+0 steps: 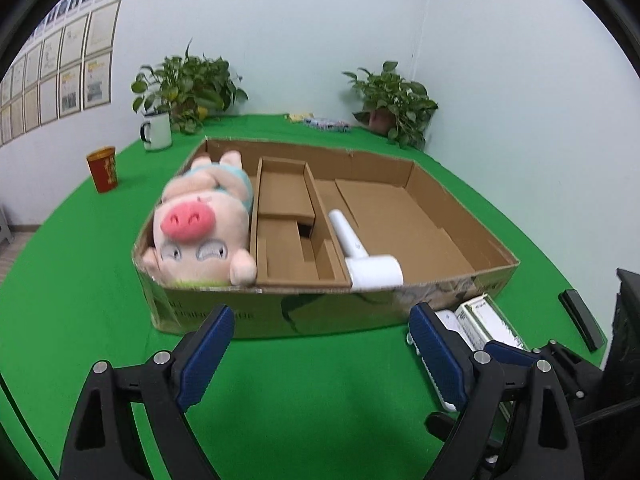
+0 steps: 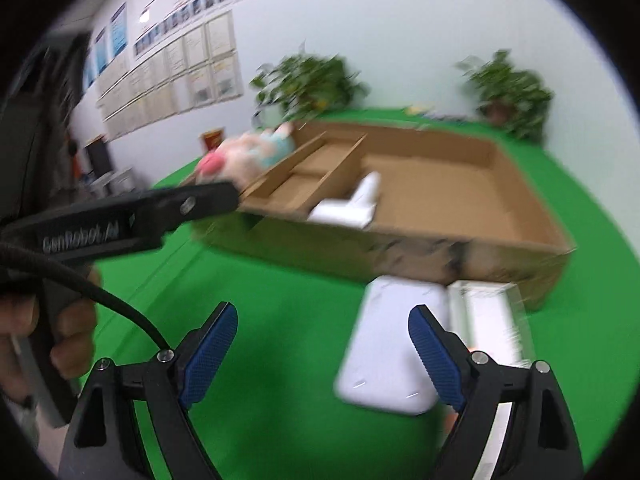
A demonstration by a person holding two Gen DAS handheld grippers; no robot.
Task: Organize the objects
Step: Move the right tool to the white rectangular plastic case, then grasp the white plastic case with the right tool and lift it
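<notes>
- Cardboard box (image 1: 460,224): shallow, open-topped tray of plain brown corrugated board, split by upright cardboard dividers into a left bay, a stepped middle insert and a wide right bay; it rests on the green cloth (image 1: 312,380) covering the table.
- Plush pig (image 1: 204,224): soft, pale pink fabric with a bright pink snout and a teal garment; it lies lengthwise in the left bay, head at the near wall.
- White device (image 1: 366,256): smooth, hard, T-shaped plastic, a round handle joined to a cylindrical head; it lies in the right bay against the near wall, just right of the divider.
- Left gripper (image 1: 320,350): black frame, blue ribbed pads; jaws spread wide and holding nothing, hovering over bare cloth just short of the box's near wall.
- Right gripper (image 2: 322,348): same build, jaws likewise spread and empty, above the cloth near the box's near right corner.
- White case (image 2: 392,344): smooth, flat, rounded rectangle lying on the cloth just outside the box; its near right part sits beside the right gripper's right pad, contact not discernible through the blur.
- White carton (image 2: 492,320): rectangular printed pack just right of the case, outside the box.
- Hand (image 2: 48,332): fingers wrapped round the left tool's handle, seen at the left edge of the right wrist view.
- Far background: red cup (image 1: 103,168), white enamel mug (image 1: 157,130), two leafy potted plants (image 1: 188,88).
</notes>
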